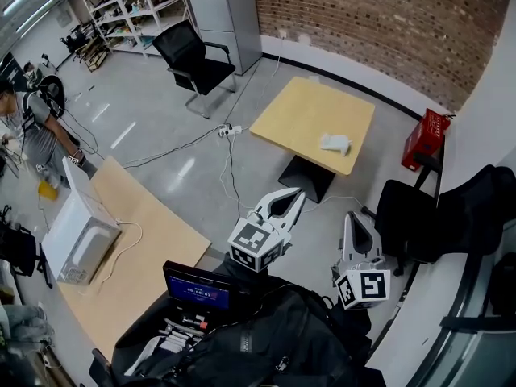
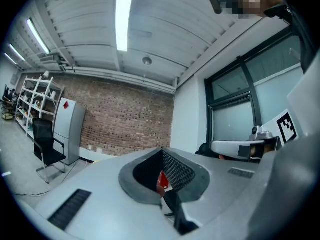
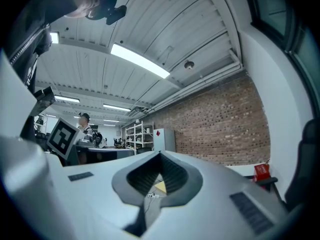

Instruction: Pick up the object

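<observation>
Both are shut tight with nothing caught in them: the left gripper (image 1: 299, 192) and right gripper (image 1: 352, 215), smooth grey moulded shells with cross-hatched dark pads that meet around a diamond-shaped gap. The object (image 1: 334, 143), a small white lumpy thing, is seen lying on the square pale-wood table (image 1: 298, 111), well apart from both grippers. Glossy grey floor and a trailing white cable (image 1: 230, 176) are found in between. A red crate (image 1: 426, 139) is parked near the rough brick wall (image 1: 387, 22), and a black backpack (image 1: 274, 345) is slumped right below the grippers.

Open floor (image 1: 260, 170) before table (image 1: 300, 107); chair (image 1: 415, 216) rightward.
</observation>
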A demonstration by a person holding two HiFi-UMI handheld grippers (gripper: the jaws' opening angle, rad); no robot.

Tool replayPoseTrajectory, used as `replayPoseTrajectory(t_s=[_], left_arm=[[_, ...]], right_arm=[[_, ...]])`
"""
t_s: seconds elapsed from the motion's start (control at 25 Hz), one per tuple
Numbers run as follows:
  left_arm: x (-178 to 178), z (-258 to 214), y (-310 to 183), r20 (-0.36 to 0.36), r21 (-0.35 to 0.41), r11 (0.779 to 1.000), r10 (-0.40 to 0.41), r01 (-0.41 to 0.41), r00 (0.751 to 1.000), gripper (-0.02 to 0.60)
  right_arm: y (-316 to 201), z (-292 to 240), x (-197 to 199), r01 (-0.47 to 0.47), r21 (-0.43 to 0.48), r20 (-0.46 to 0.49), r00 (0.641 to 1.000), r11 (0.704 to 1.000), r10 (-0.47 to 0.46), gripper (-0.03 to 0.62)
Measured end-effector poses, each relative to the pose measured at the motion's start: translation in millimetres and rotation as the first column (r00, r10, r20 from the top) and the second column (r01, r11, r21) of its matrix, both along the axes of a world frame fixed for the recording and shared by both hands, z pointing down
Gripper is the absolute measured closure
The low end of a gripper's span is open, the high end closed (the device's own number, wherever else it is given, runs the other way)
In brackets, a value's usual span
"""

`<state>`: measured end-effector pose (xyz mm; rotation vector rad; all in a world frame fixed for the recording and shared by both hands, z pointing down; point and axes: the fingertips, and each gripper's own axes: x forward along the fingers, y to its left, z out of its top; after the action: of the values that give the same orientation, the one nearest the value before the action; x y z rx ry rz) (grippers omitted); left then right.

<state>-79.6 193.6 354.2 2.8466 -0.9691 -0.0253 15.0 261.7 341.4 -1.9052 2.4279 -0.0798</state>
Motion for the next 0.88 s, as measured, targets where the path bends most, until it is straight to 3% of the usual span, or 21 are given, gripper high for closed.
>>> replayPoseTrajectory(t_s=[0.48, 0.88], left_arm=[[12, 12, 16, 0.0, -0.006, 1.0, -0.011, 0.011, 1.0, 0.581], [28, 35, 20, 0.046, -0.041, 0.999, 0.011, -0.009, 0.999, 0.581]], right_arm=[[20, 13, 7, -0.003, -0.023, 0.016, 1.0, 1.0, 0.003, 0.591], [29, 36, 29, -0.051, -0.079, 0.06, 0.997, 0.996, 0.056, 0.591]])
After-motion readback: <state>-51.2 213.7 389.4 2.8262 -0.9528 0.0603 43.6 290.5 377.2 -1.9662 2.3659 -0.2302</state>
